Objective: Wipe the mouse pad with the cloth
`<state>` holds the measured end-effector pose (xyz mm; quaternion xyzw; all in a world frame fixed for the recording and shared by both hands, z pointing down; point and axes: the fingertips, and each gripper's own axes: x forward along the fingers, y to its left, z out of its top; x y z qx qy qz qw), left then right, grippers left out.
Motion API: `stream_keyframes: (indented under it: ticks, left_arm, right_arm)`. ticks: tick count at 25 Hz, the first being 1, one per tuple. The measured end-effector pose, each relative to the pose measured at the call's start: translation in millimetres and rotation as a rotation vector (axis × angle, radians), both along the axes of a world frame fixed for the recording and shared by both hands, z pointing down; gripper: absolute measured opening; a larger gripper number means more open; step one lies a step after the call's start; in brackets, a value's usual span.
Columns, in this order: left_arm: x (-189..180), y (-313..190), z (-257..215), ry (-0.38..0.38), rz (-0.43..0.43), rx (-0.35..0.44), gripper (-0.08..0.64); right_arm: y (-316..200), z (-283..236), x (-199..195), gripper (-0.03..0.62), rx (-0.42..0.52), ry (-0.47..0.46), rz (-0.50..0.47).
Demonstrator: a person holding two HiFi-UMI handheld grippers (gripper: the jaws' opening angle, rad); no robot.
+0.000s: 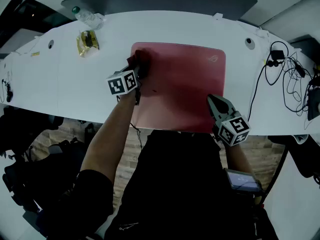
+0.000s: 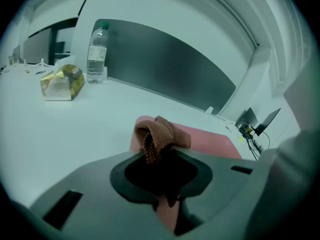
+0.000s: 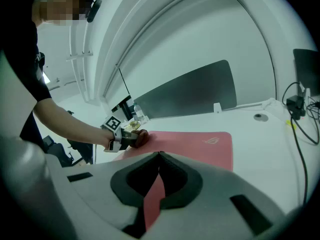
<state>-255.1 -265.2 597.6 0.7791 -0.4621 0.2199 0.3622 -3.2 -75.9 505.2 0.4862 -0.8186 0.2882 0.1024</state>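
Right gripper (image 1: 216,104): jaws met, empty, tips rested on pad's near-right corner | red mouse pad (image 1: 185,84): lay flat on white desk (image 1: 65,89), slightly wider left-right, logo far-right | left gripper (image 1: 141,68): clamped bunched brown cloth (image 1: 138,59) at pad's far-left corner

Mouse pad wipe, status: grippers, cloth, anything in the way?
Left gripper shut on cloth, far-left corner of mouse pad. Right gripper shut, empty, over near-right corner. Bottle and packet sit off the pad.
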Motion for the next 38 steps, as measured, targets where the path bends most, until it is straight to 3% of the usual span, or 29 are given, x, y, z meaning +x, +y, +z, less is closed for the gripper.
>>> stream_keyframes:
  ticks: [14, 18, 27, 31, 38]
  left_arm:
    - [-86, -23, -5, -0.11, -0.127, 0.057, 0.074]
    - [-98, -34, -15, -0.037, -0.193, 0.07, 0.074]
    - [-75, -78, -21, -0.099, -0.179, 0.156, 0.074]
    - [-43, -82, -20, -0.147, -0.091, 0.184, 0.074]
    - [2, -71, -11, -0.148, 0.01, 0.154, 0.074]
  right_arm:
    - [5, -5, 2, 0.025, -0.001, 0.026, 0.032]
    - [6, -9, 6, 0.026, 0.007, 0.028, 0.053]
    - [21, -11, 19, 0.026, -0.006, 0.047, 0.116]
    - [26, -10, 31, 0.026, -0.01, 0.053, 0.157]
    - [26, -8, 33, 0.026, -0.002, 0.033, 0.171]
